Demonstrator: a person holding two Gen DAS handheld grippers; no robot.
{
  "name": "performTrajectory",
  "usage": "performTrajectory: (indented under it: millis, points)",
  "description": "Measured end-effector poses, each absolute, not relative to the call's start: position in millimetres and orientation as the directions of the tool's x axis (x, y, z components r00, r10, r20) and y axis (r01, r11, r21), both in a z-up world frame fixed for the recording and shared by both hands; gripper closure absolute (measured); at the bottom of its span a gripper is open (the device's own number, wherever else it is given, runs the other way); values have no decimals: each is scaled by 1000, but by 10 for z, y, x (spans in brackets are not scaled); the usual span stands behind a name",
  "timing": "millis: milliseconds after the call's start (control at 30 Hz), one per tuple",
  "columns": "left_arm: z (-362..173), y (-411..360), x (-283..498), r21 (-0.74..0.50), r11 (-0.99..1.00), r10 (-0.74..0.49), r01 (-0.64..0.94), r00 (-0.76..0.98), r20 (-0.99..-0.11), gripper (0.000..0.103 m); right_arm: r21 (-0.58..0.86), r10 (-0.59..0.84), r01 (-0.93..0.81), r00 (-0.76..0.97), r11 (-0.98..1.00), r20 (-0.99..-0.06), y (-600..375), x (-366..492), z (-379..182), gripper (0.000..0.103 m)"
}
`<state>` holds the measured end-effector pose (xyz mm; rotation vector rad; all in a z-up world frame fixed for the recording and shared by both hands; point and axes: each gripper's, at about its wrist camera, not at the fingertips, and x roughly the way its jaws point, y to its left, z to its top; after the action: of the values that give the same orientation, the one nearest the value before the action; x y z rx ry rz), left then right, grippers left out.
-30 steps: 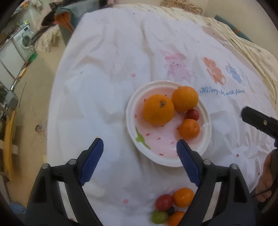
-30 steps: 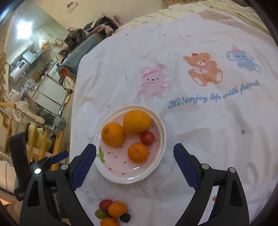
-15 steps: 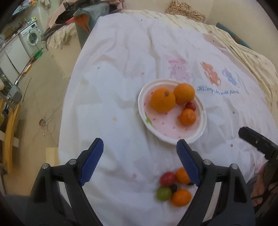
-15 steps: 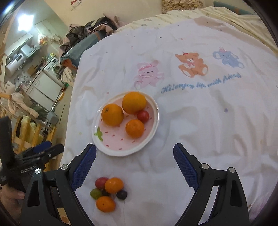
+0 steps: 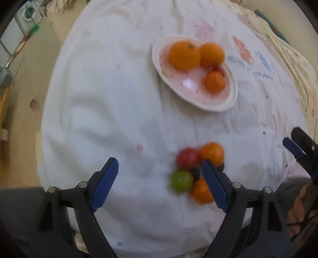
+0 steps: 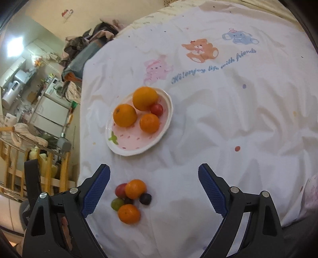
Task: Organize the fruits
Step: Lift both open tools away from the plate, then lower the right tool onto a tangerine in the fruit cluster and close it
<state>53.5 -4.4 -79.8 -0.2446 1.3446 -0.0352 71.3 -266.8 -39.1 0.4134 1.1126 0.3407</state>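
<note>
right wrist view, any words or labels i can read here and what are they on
"Hi! enjoy life with friends": blue script on the white cloth, under the printed bear and elephant; the first words are soft.
Left wrist view: the same line is blurred, only "with friends" roughly reads.
Red mark on the wall: too small to read.
Plate, fruit and appliances: no legible text.

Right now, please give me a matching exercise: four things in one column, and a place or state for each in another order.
1. largest orange
2. green fruit
3. left gripper
4. pink rabbit print

a. printed on the cloth beyond the plate
b. in the loose pile on the cloth
c. open, holding nothing
d. on the plate

Pairs: 1-d, 2-b, 3-c, 4-a
</note>
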Motion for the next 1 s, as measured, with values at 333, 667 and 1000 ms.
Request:
performTrajectory:
  millis: [333, 667, 1000]
  points:
    - [-775, 33, 510, -157, 976, -114, -149, 260, -959, 21, 526, 542, -129, 215, 841, -813, -2338, 660, -689, 18]
    - [-744, 223, 542, -176, 959, -110, -222, 278, -954, 21, 494, 504, -242, -22, 835, -863, -1626, 475, -1188, 39]
    - [-729, 241, 558, -186, 956, -120, -228, 278, -953, 21, 500, 508, -277, -46, 821, -860, -1579, 371, -1094, 57]
